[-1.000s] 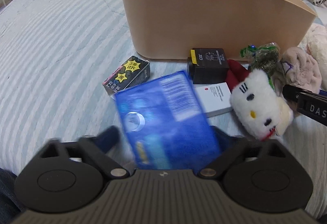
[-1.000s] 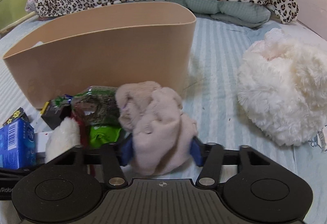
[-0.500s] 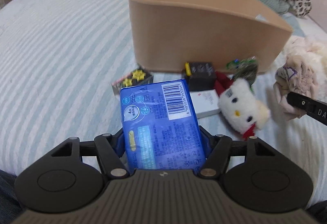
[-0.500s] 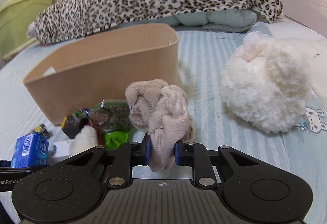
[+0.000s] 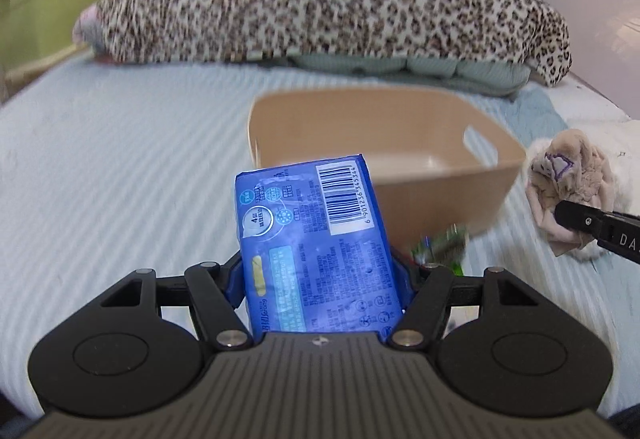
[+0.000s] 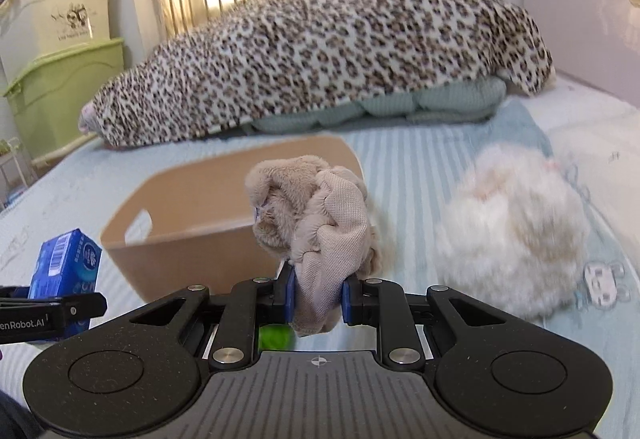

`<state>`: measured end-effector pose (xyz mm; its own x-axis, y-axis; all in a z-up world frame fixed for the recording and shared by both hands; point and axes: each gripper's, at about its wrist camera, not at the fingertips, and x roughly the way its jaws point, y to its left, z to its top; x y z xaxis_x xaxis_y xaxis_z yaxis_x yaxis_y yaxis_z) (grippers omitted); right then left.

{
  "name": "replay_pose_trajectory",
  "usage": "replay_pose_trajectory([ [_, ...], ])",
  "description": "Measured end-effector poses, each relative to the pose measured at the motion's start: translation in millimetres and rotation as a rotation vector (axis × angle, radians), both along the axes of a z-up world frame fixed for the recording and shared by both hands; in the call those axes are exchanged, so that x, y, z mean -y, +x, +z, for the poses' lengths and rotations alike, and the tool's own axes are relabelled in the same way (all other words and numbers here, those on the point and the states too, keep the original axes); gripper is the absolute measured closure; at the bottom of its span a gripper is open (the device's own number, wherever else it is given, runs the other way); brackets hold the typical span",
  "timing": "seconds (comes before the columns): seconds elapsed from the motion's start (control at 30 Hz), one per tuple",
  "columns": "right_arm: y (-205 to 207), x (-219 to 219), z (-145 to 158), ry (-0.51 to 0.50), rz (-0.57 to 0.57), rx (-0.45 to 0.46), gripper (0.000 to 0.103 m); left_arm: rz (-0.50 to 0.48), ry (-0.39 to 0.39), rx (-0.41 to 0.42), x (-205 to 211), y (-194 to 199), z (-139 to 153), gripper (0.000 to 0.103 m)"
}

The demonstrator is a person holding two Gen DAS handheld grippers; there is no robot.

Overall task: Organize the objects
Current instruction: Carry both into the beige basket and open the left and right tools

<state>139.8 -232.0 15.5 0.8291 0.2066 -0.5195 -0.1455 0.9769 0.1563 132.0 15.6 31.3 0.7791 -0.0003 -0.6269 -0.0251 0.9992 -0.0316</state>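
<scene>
The left gripper's (image 5: 320,279) fingers (image 5: 234,277) are clamped on the sides of a blue packet (image 5: 316,243), held upright and clear of the bed, short of the tan bin's (image 5: 492,159) near wall, probably so it can go over the rim. The right gripper (image 6: 318,299) pinches the lower end of a bunched beige cloth (image 6: 316,207), raised beside the bin's right corner for the same reason. The bin looks empty inside. A fluffy white plush (image 6: 516,231) lies to the right on the striped sheet (image 5: 120,159), a green wrapper (image 5: 440,245) lies by the bin, and a leopard blanket (image 6: 320,59) lies behind. The bin's wall is the only obstacle.
</scene>
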Motion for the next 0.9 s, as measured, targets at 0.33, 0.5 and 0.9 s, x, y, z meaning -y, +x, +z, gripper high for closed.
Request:
replay_pose_trajectory([
  [0.33,49.6,-22.1,24.2,-0.006,0.017,0.062,0.083,-0.015,0.137,0.122,-0.9,71.5,30.5,0.034],
  [0.5,72.5,-39.1,31.6,0.01,0.044,0.06,0.083,-0.016,0.148,0.08,3.6,108.2,15.5,0.034],
  [0.9,119.3,-77.9,-2.1,-0.07,0.082,-0.028,0.083,-0.064,0.204,-0.06,13.5,158.4,-35.3,0.034],
])
